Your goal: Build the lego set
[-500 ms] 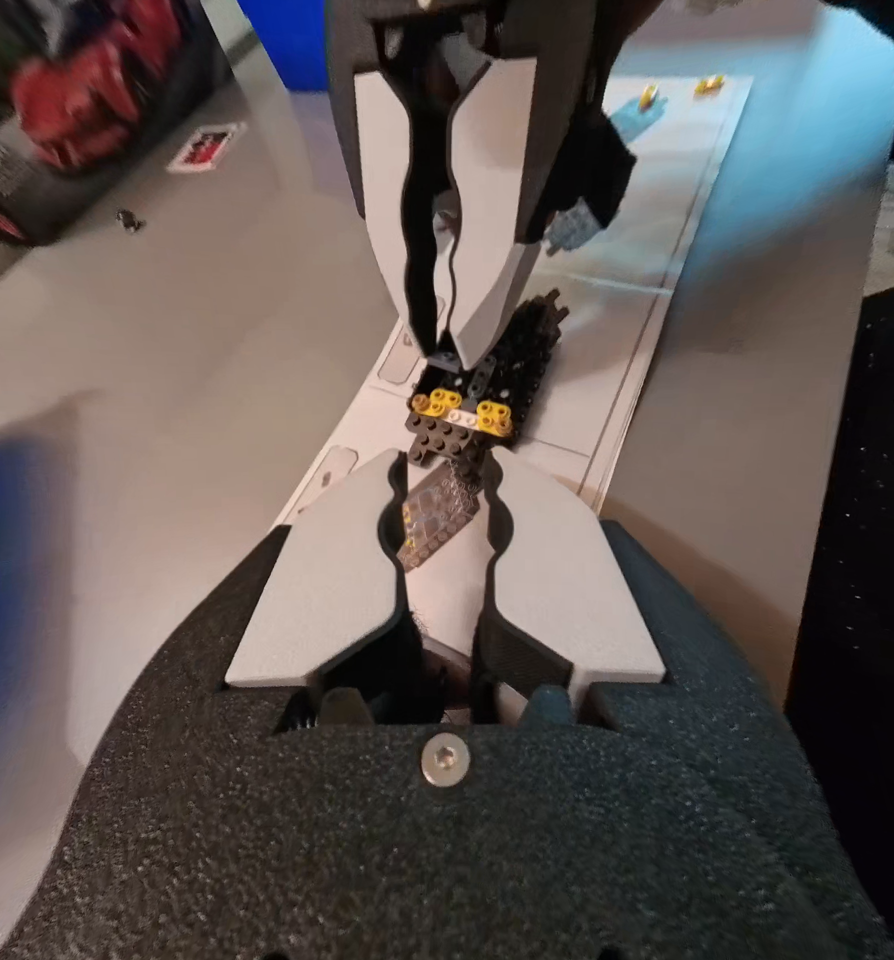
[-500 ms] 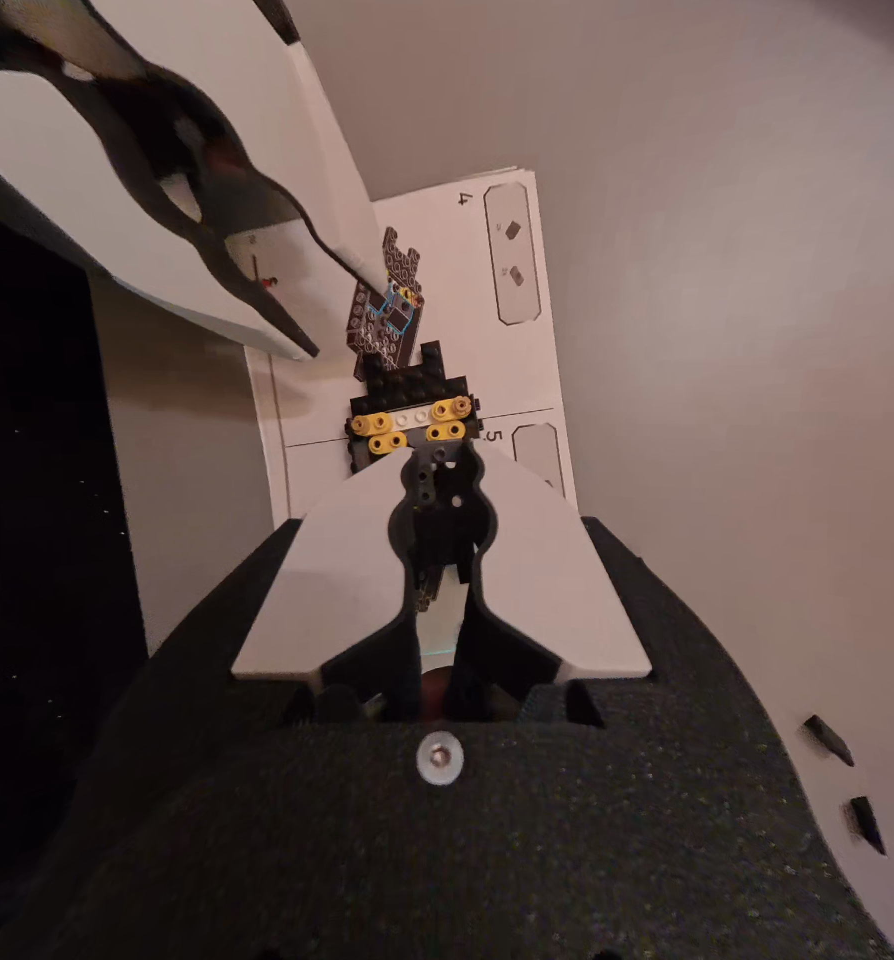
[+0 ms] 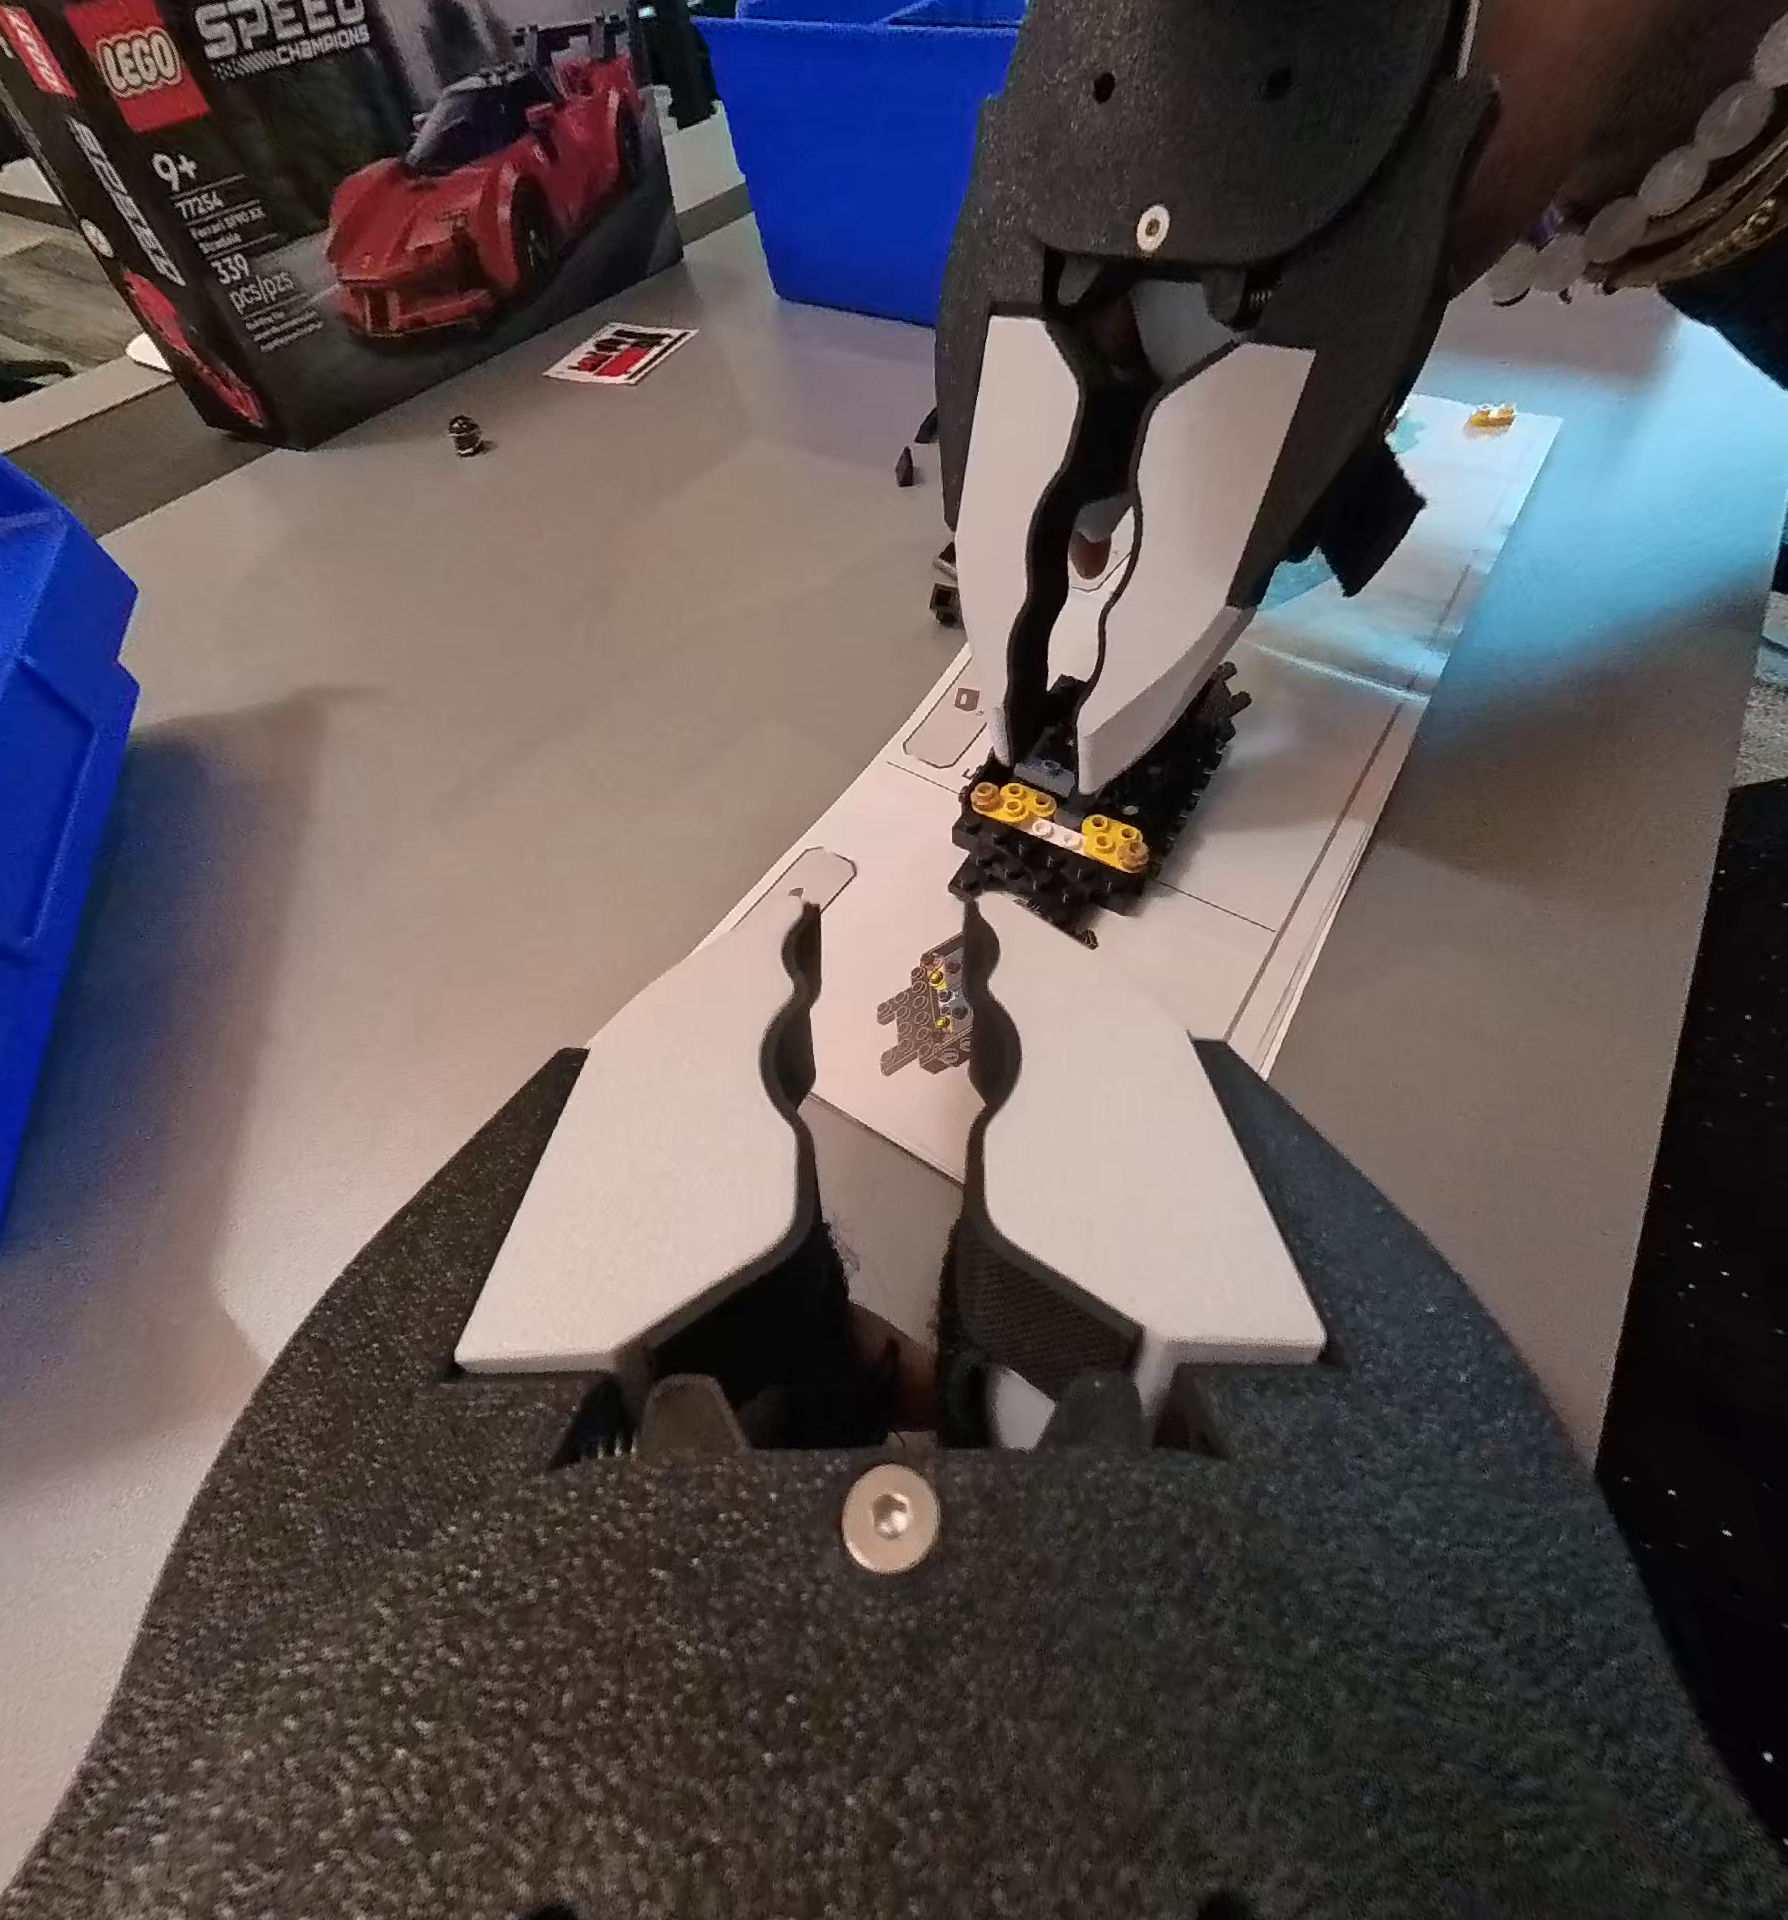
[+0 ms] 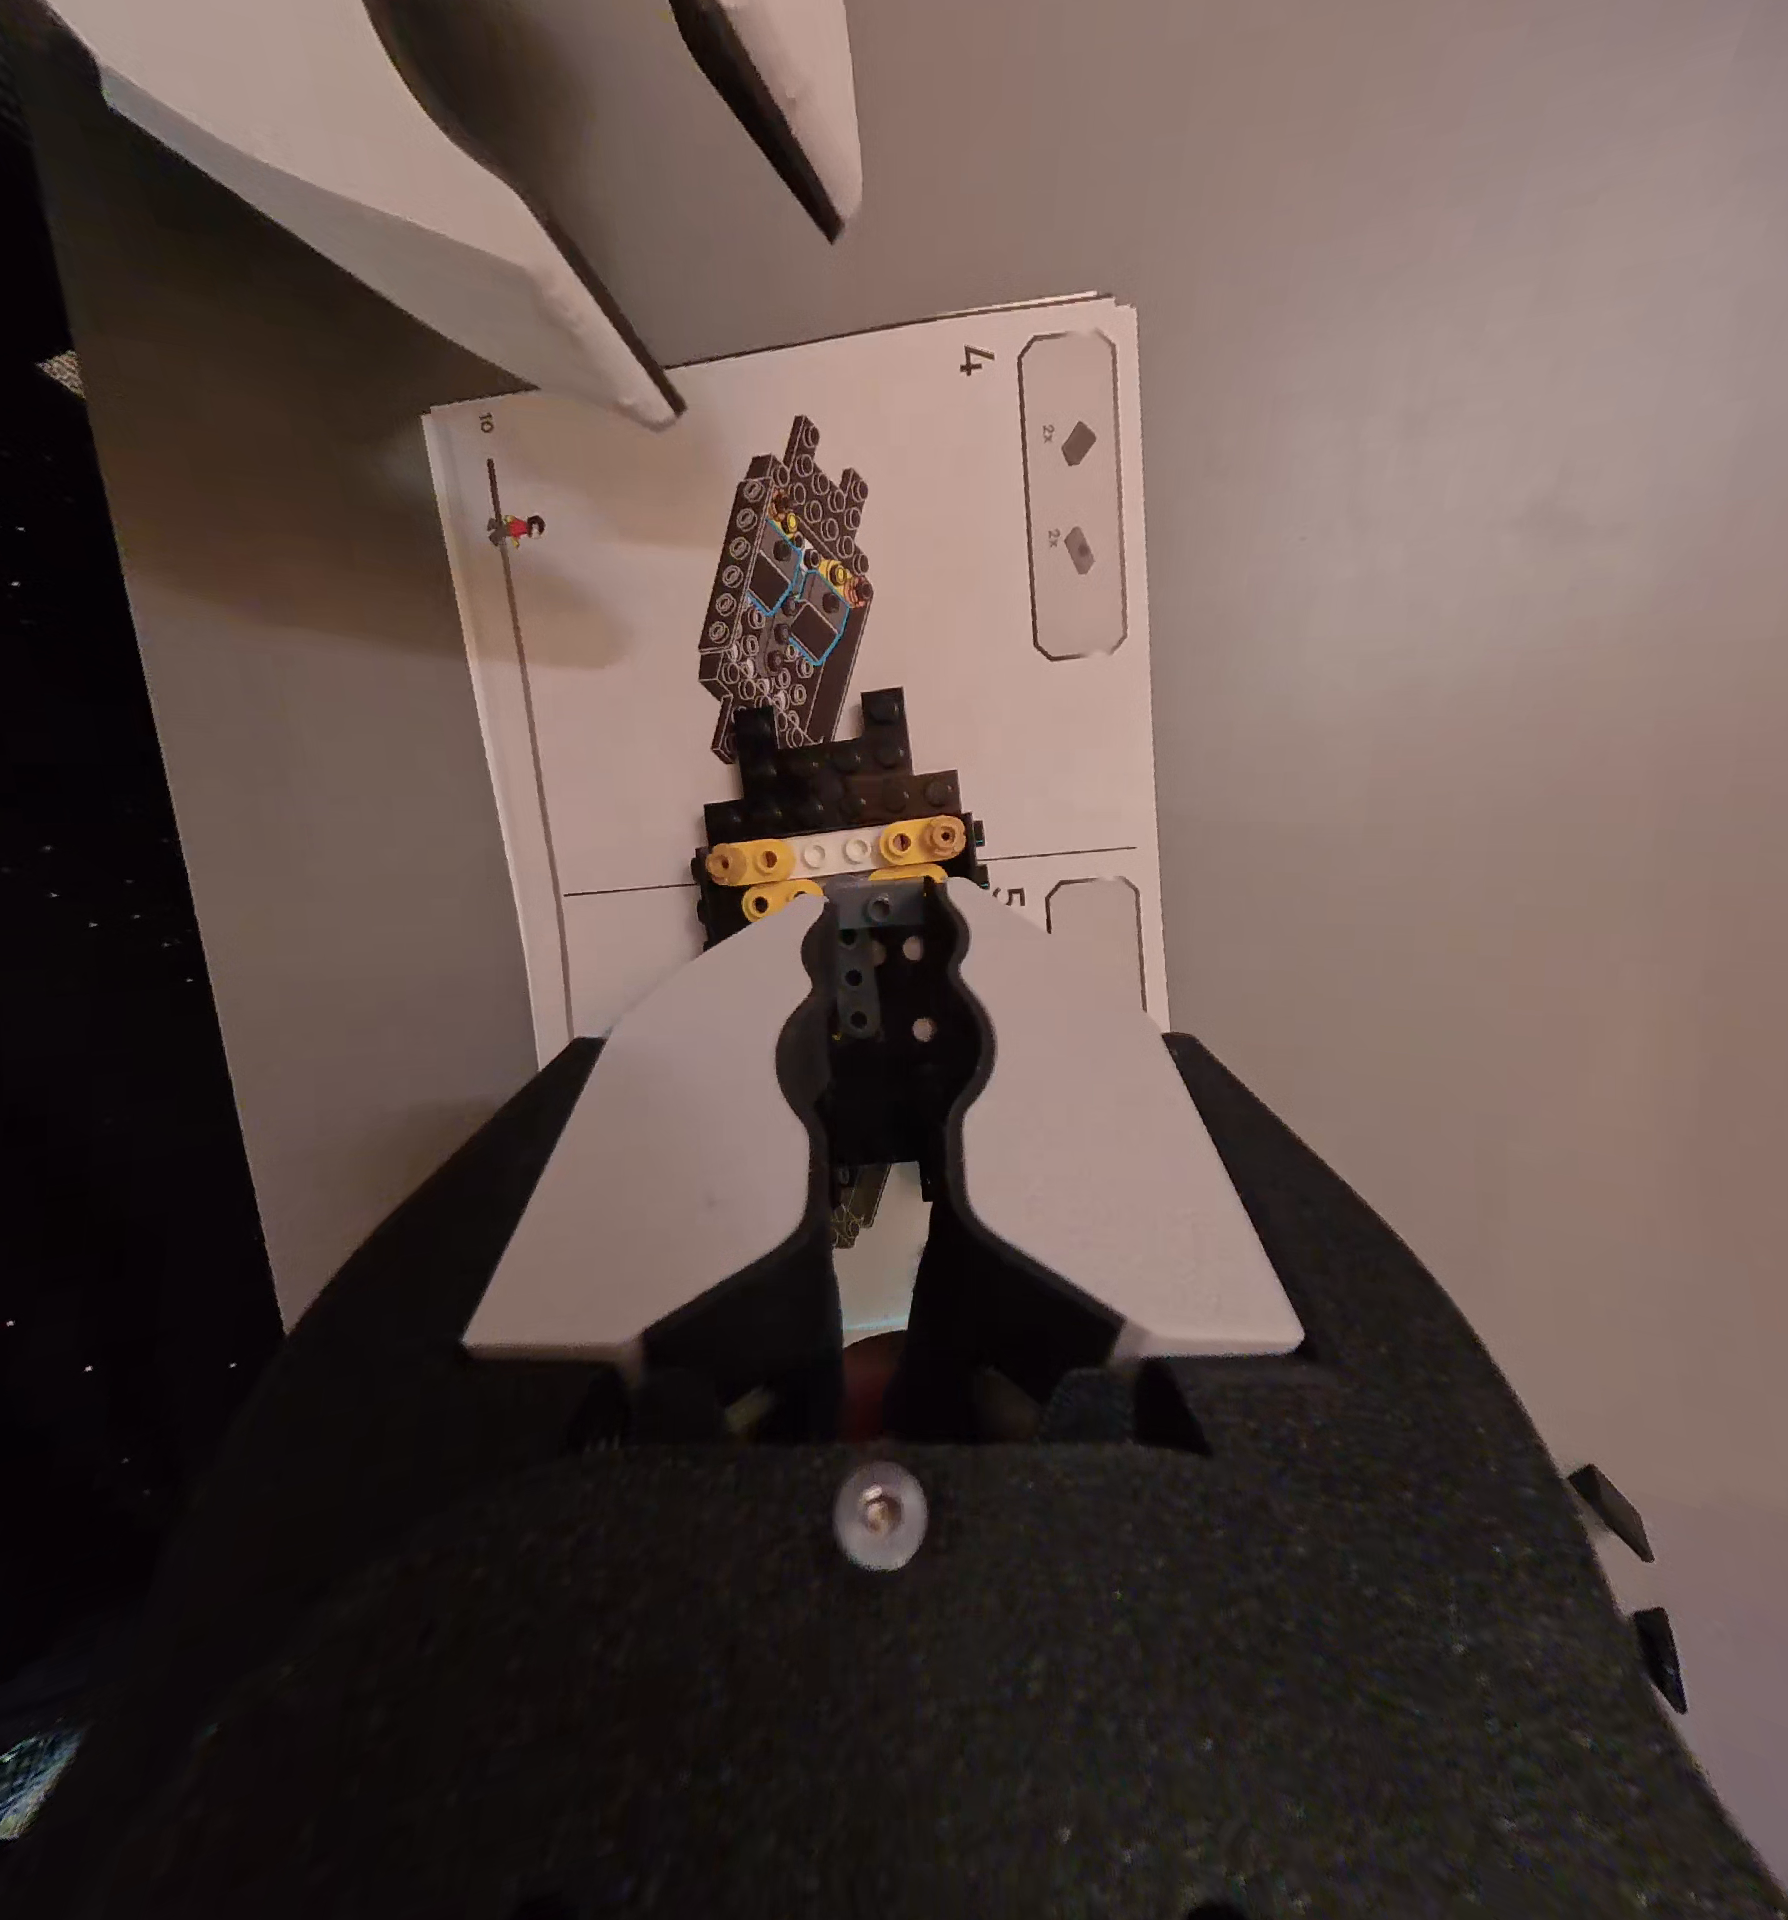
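My left tongs (image 3: 885, 914) have drawn back from the black chassis (image 3: 1066, 842), parted and empty. My right tongs (image 4: 877, 906) stay narrow on a small grey piece (image 4: 877, 910), pressed just behind the chassis's yellow studs (image 4: 755, 860), atop the instruction booklet (image 4: 1035, 748). Seating probably underway; the joint beneath is hidden.

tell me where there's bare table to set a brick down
Bare grey table lies between the blue bin, the set box and the instruction booklet. Crowded: the black build under the right gripper.
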Demonstrator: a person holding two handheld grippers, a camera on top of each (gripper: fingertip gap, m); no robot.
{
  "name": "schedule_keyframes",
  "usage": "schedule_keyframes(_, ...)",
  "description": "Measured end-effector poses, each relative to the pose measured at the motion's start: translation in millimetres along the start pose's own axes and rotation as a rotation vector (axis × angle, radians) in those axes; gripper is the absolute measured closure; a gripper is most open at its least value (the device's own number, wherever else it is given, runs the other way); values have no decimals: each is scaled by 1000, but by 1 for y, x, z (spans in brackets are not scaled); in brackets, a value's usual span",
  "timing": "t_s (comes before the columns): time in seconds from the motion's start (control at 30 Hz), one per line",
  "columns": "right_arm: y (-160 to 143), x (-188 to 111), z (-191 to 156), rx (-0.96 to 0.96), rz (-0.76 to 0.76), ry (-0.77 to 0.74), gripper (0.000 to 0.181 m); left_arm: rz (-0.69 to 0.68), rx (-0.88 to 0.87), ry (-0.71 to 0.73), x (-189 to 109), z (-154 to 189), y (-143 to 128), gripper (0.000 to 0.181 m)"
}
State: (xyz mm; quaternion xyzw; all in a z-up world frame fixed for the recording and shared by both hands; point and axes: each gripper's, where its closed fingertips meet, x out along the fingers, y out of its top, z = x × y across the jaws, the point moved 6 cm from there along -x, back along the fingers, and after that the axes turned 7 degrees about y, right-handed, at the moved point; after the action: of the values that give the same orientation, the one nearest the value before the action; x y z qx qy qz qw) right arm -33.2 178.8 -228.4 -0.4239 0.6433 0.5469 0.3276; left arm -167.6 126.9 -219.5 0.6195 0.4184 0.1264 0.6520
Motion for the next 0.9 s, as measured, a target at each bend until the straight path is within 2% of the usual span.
schedule_keyframes(0.5,1,3,2,1,-8,4,166,8,-13,-7,-1,-2,0,154)
schedule_keyframes(0.73,0,3,2,5,-5,5,166,5,15,-51,-1,3,0,141)
schedule_keyframes(0.9,0,3,2,7,-5,6,166,11,15,-60,-2,4,0,139)
